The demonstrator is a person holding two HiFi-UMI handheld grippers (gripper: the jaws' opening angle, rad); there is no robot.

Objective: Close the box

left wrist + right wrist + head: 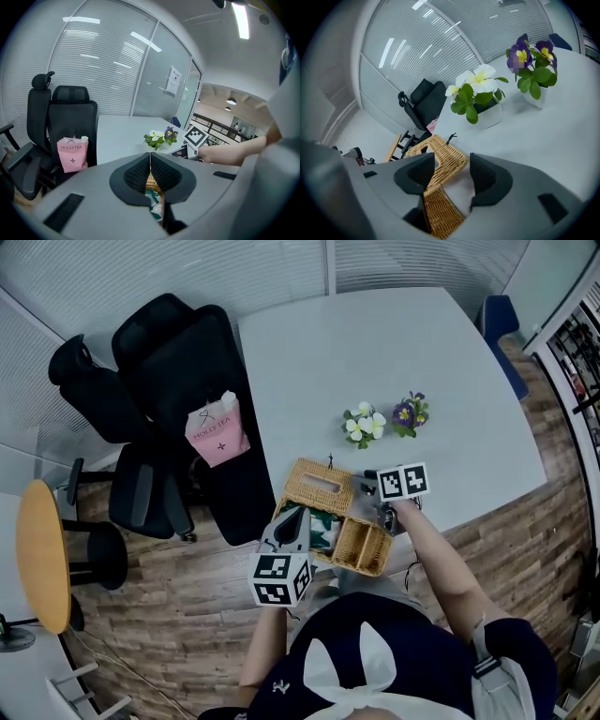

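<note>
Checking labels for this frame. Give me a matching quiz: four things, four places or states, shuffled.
Things:
1. pink bag
2. white flowers
3. left tongs
4. right tongs

Places or states:
a. jaws apart, edge of the wicker box between them
b. on the black chair
c. jaws together
d. on the grey table

Pairs: 1-b, 2-d, 3-c, 4-a
</note>
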